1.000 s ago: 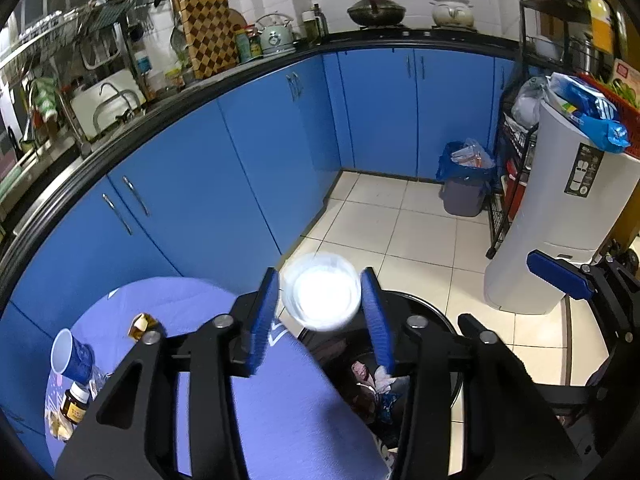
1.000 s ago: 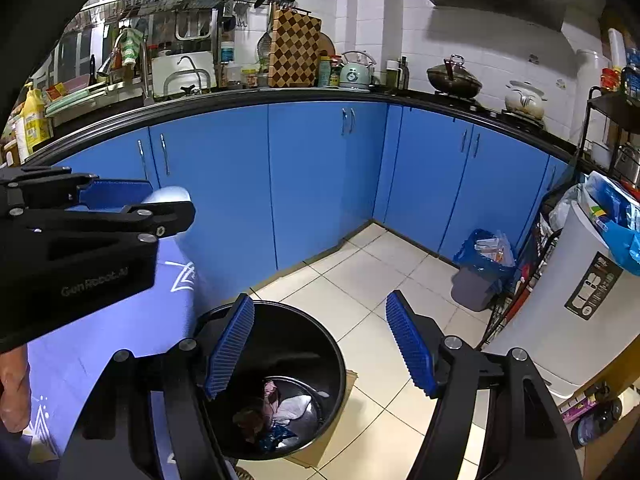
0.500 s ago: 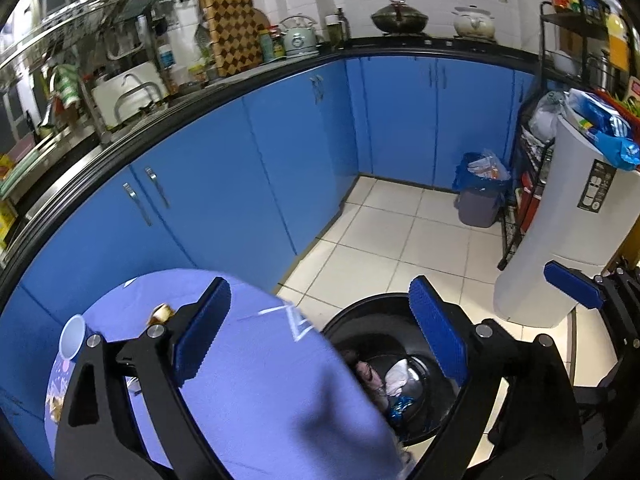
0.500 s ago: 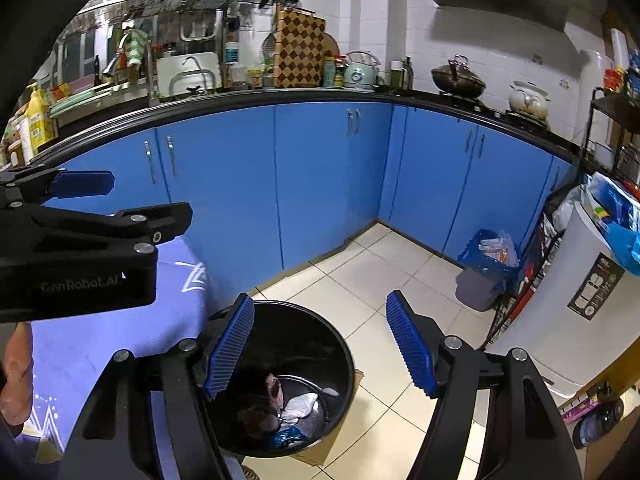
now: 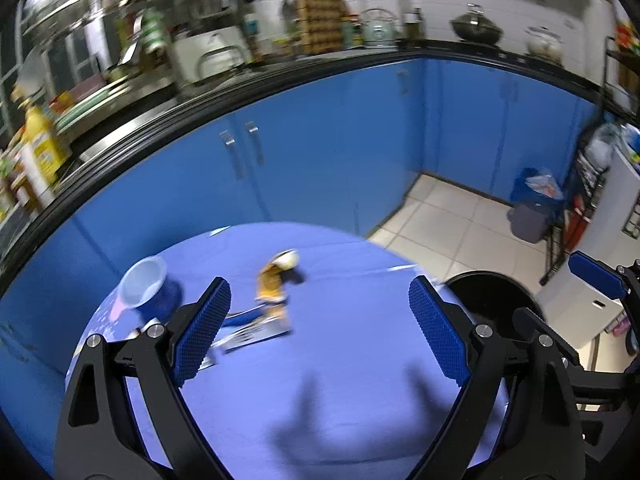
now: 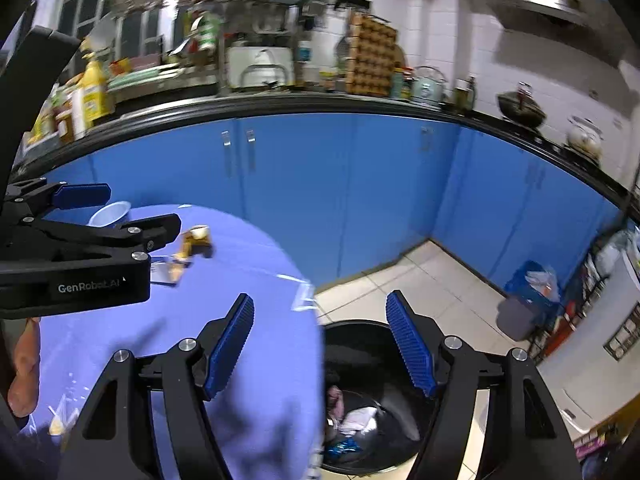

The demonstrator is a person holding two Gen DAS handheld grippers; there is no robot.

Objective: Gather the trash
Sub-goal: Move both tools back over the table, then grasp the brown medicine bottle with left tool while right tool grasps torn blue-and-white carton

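My left gripper point(image 5: 320, 332) is open and empty above the round table with a purple cloth point(image 5: 340, 380). Beyond it lie a yellow crumpled wrapper point(image 5: 276, 280) and a flat printed wrapper point(image 5: 252, 330). A blue cup point(image 5: 150, 290) stands at the left. The black trash bin point(image 5: 492, 300) stands on the floor right of the table. My right gripper point(image 6: 320, 344) is open and empty over the table edge and the bin point(image 6: 372, 400), which holds crumpled trash point(image 6: 356, 420). The left gripper point(image 6: 80, 220) shows in the right wrist view.
Blue kitchen cabinets point(image 5: 320, 140) curve behind the table under a cluttered black counter point(image 5: 200, 92). A small grey bin with a blue bag point(image 5: 534, 208) and a white appliance point(image 5: 616, 208) stand on the tiled floor at the right.
The left gripper opened and dropped the white cup into the bin, then swung left over the table. The right gripper also shifted left toward the table.
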